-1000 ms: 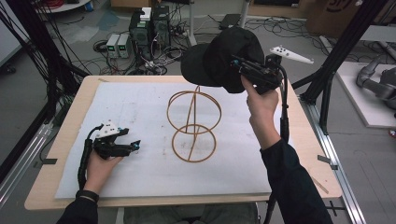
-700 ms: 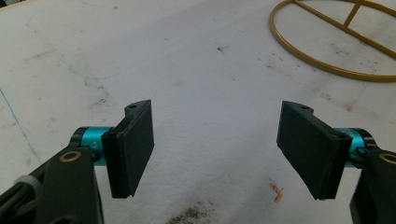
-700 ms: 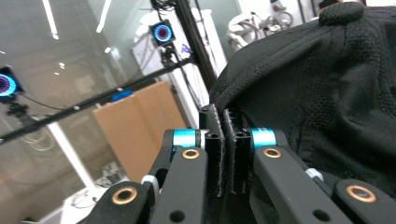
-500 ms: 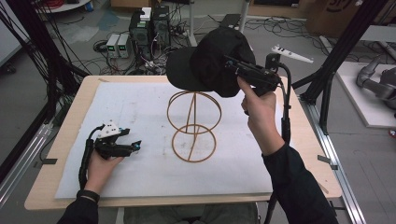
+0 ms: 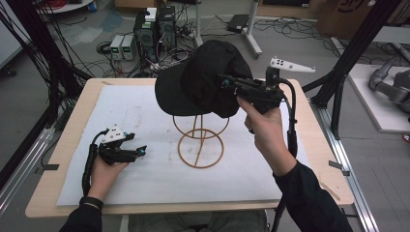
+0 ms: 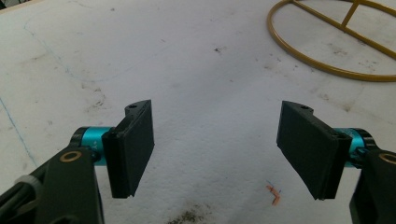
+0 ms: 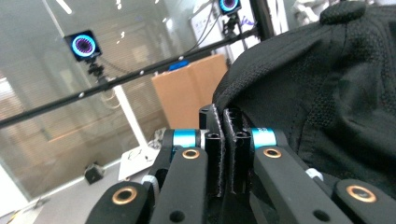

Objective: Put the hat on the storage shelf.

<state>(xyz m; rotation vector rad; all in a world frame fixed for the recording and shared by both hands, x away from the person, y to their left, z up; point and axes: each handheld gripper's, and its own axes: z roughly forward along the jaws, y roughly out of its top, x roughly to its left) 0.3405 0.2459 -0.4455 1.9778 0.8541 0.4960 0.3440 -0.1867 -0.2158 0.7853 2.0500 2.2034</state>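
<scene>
A black cap (image 5: 203, 79) hangs in the air over the top ring of a gold wire stand (image 5: 200, 145) at the middle of the table. My right gripper (image 5: 227, 84) is shut on the cap's edge, its jaws pressed together on the black fabric (image 7: 317, 93). At the left of the table, my left gripper (image 5: 140, 152) lies low on the white mat, held by a hand. Its jaws stand wide apart with nothing between them (image 6: 215, 149), and the stand's base ring (image 6: 327, 42) lies ahead of them.
A white mat (image 5: 145, 116) covers most of the wooden table (image 5: 314, 140). Black frame posts stand at both sides. Electronics boxes (image 5: 150, 26) and cables lie on the floor beyond the far edge.
My right hand has carried the cap leftward, from beside the stand to over its top ring. The left hand and its gripper have not moved.
</scene>
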